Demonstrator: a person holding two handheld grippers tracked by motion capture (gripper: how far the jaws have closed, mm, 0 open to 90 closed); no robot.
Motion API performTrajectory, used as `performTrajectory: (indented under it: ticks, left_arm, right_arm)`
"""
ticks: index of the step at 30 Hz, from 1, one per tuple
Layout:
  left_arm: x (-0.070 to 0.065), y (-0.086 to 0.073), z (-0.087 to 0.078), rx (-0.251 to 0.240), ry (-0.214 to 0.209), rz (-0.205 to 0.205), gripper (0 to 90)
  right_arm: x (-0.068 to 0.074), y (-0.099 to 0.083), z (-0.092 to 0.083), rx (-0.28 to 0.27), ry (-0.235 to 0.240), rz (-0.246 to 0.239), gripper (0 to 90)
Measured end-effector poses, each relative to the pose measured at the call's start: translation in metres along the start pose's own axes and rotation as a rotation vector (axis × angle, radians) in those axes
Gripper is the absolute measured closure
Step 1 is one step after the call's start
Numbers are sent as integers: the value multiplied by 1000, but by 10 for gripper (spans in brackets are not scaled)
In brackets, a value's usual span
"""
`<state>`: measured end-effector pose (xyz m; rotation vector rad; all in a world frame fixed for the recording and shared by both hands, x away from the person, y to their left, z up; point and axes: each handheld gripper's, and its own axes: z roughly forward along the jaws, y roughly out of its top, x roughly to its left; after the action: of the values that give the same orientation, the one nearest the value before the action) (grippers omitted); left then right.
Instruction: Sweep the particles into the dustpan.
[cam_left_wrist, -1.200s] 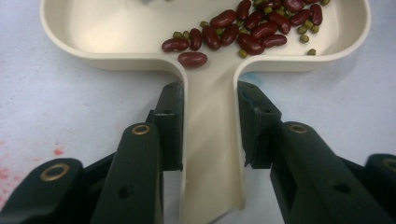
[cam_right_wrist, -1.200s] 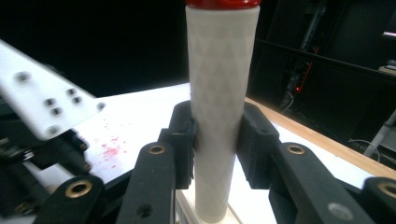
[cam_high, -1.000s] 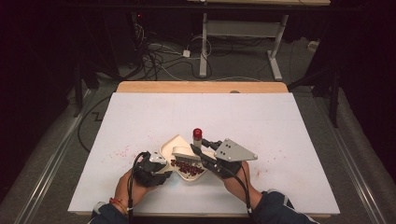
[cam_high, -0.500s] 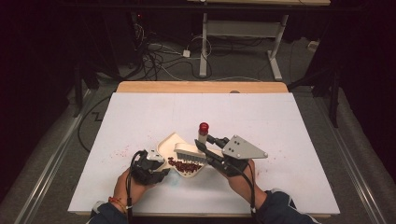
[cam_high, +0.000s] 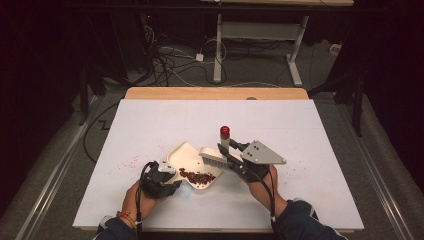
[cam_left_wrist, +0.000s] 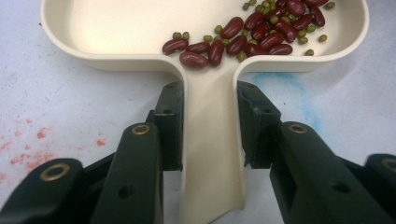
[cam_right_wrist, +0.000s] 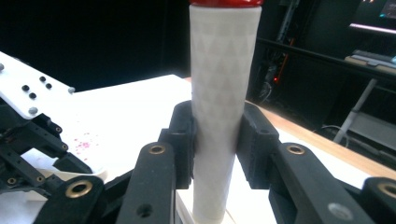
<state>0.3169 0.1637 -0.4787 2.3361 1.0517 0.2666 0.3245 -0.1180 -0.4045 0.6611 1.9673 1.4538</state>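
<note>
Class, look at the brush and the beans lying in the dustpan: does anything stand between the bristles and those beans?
Nothing visible does. The brush, held by its handle in the right gripper, hangs over the dustpan, bristles above the beans. The left gripper clamps only the dustpan's handle.

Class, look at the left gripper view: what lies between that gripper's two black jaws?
The cream dustpan's handle lies there, clamped by the left gripper.

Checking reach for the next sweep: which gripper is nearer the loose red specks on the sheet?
Left. The left gripper sits just right of the red specks, clamped on the dustpan handle. The right gripper holds the brush beyond the pan, farther off.
</note>
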Motion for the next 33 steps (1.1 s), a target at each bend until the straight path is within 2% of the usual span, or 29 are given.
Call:
performTrajectory:
  ticks: [3,7,11,16,18,24,29,33]
  left_arm:
    - [0,0,0,-4,3,-8,636]
    - [-1,0,1,-6,6,-12,636]
    - [-1,-1,1,-8,6,-14,636]
    - [-1,-1,1,-10,6,-18,636]
    - [-2,-1,1,-13,8,-24,636]
    - [-4,-1,1,-11,15,-34,636]
    - [-4,0,0,-21,12,-48,636]
    - [-2,0,-1,-30,6,-53,636]
  right_arm:
    - [5,-1,1,4,21,10,702]
    - [14,1,0,6,74,23,701]
    - [19,5,-3,-3,98,13,702]
    - [12,12,-5,-34,72,25,702]
    - [9,15,-3,-52,43,19,701]
    - [4,12,16,-41,-36,1,701]
    - [4,5,33,-3,-33,0,702]
    - [8,3,36,-11,2,-14,701]
